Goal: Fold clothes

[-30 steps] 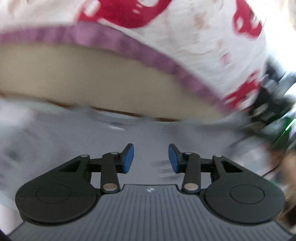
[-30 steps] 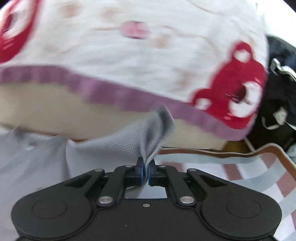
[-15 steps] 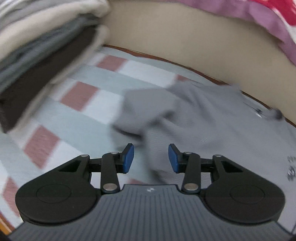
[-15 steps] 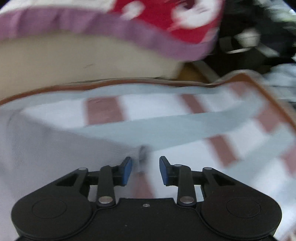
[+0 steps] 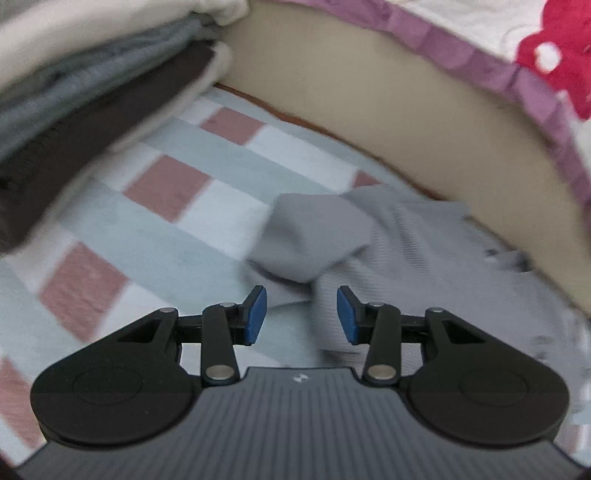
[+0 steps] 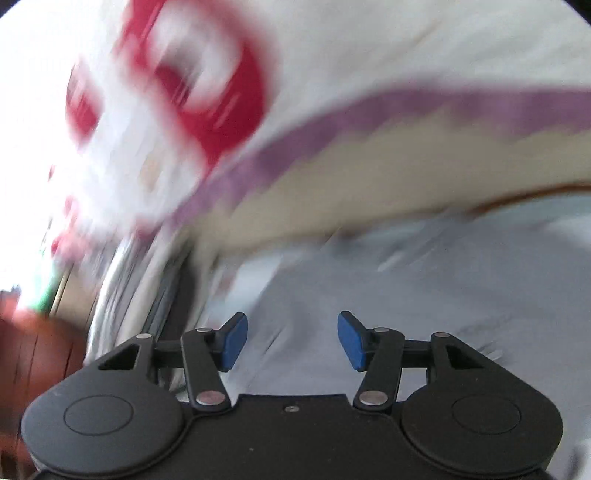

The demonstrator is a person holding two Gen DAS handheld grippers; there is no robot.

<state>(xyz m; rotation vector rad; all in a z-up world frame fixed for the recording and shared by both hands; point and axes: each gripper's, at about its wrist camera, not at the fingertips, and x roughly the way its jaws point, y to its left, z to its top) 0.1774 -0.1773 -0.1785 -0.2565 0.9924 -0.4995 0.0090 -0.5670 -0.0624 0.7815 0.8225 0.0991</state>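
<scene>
1. Checked cloth (image 5: 192, 229) in pale blue, white and dusty red squares covered the flat surface in the left wrist view, with a brown edge running along its far side.
2. Behind that edge rose a beige wall-like panel (image 5: 388, 110), and above it hung a white blanket (image 5: 480, 26) with red prints and a purple border.
3. At the upper left sat a stack of folded clothes (image 5: 92, 92), with cream, grey and dark brown layers.
4. A grey garment (image 5: 406, 251) lay crumpled on the checked cloth, right of centre, with one flap folded over toward the left.
5. The left gripper (image 5: 301, 319) hung just above the near edge of that garment; its jaws were spread, the blue pads apart and nothing between them.
6. The right wrist view was heavily blurred.
7. The right gripper (image 6: 291, 341) hovered over pale grey fabric (image 6: 424, 280); its jaws were opening, with nothing pinched between the blue pads.
8. In that view the blanket (image 6: 332, 55) filled the top, and the stack (image 6: 155, 280) showed as streaks at the left.
</scene>
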